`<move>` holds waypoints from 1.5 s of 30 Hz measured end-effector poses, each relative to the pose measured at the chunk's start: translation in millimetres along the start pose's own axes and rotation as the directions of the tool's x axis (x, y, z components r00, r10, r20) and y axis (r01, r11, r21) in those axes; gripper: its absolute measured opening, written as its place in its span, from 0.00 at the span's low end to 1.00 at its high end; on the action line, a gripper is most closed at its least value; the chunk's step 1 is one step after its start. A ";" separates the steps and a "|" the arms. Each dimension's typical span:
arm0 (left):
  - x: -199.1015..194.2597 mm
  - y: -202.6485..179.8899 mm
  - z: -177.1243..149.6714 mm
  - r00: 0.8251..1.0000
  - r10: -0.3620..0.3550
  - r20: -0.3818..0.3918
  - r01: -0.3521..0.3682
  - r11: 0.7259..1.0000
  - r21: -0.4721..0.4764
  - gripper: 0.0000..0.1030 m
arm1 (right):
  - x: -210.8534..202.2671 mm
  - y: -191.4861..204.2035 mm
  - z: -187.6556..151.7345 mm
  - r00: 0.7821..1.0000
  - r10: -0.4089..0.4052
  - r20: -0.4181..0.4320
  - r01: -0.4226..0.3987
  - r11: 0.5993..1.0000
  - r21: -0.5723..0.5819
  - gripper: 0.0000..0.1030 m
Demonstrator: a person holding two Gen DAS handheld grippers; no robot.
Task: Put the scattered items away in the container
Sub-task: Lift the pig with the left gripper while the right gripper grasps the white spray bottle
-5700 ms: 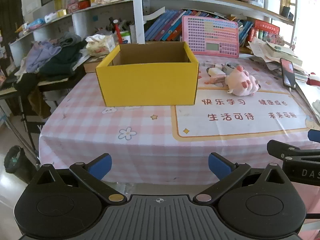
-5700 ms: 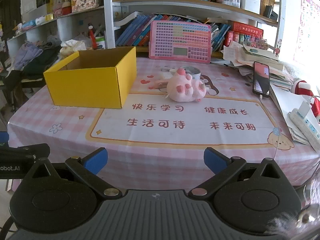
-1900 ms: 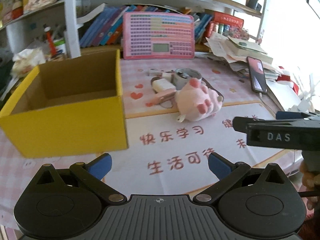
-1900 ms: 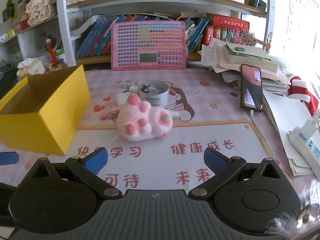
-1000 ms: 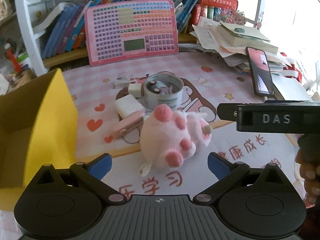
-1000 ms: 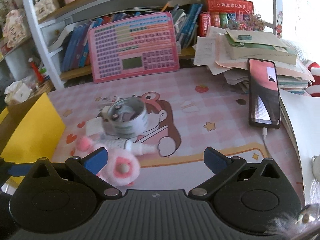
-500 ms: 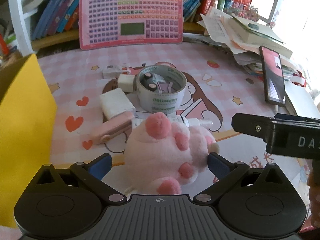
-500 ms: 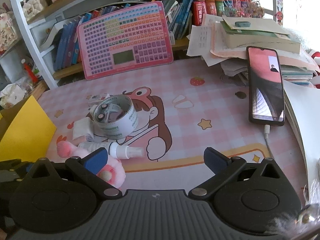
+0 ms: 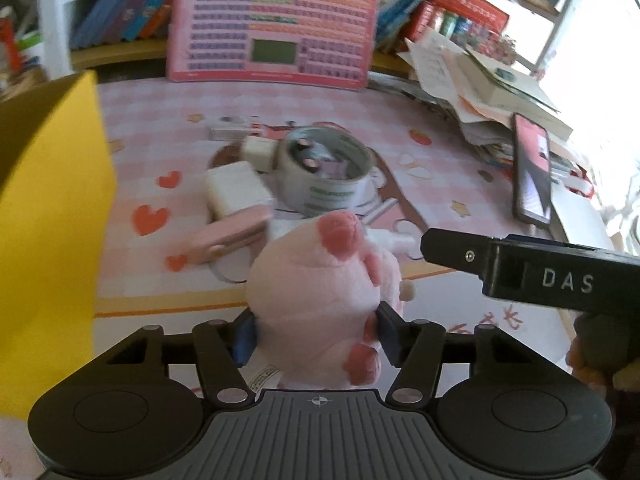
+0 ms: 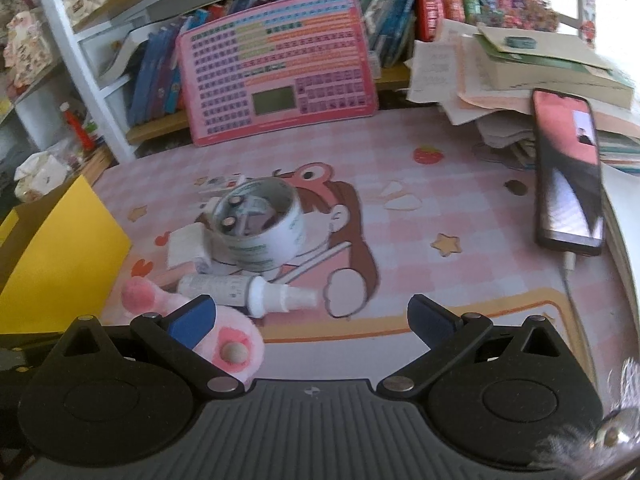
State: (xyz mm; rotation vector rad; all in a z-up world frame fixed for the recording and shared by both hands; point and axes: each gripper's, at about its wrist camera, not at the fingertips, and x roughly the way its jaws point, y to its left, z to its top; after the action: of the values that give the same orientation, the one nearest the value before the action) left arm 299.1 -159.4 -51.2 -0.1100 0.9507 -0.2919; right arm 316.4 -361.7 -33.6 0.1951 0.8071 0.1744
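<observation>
A pink plush paw toy (image 9: 320,288) lies on the pink mat, and my left gripper (image 9: 314,334) is closing, its blue pads pressing into the toy's sides. The yellow cardboard box (image 9: 48,220) stands open-topped at the left. Behind the toy are a tape roll (image 9: 324,172), a white block (image 9: 236,192) and a pink flat case (image 9: 228,238). My right gripper (image 10: 312,316) is open with nothing between its fingers, just short of a white spray bottle (image 10: 240,288). The plush (image 10: 236,344) shows at its lower left.
A pink keyboard toy (image 9: 276,28) leans against the bookshelf at the back. A phone (image 10: 568,168) on a cable lies at the right beside a pile of papers (image 10: 520,72). The right gripper's black body (image 9: 520,268) reaches in beside the plush.
The left gripper's jaws have come together from wide apart onto the plush toy, and the gripper has moved closer and lower. The right gripper has edged toward the spray bottle.
</observation>
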 end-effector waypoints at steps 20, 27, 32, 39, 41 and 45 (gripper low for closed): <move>-47.6 19.0 -30.8 0.994 0.097 0.048 -0.093 0.993 -0.078 0.56 | 74.4 67.0 22.4 0.978 0.125 -0.169 -0.192 0.859 -0.475 0.70; -56.4 17.4 -36.5 0.991 0.122 0.061 -0.117 0.990 -0.079 0.56 | 81.6 70.3 20.5 0.960 0.166 -0.226 -0.259 0.834 -0.488 0.54; -63.5 15.8 -39.0 0.987 0.139 0.074 -0.133 0.988 -0.080 0.56 | 82.3 71.5 14.7 0.937 0.169 -0.306 -0.301 0.834 -0.461 0.33; -67.7 16.2 -39.1 0.984 0.157 0.080 -0.150 0.985 -0.085 0.56 | 82.6 79.0 11.6 0.943 0.165 -0.288 -0.291 0.828 -0.479 0.34; -68.2 16.3 -38.9 0.985 0.155 0.076 -0.148 0.985 -0.084 0.56 | 86.5 81.5 14.9 0.945 0.169 -0.281 -0.291 0.827 -0.482 0.34; -69.2 15.4 -38.6 0.986 0.150 0.071 -0.145 0.987 -0.072 0.56 | 91.0 84.9 19.7 0.944 0.169 -0.283 -0.295 0.815 -0.499 0.34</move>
State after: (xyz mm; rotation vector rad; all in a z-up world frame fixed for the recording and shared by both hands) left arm 232.9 -123.0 -22.6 -0.1100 0.8875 -0.1184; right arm 385.8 -260.9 -63.5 -0.2670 0.9294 0.6604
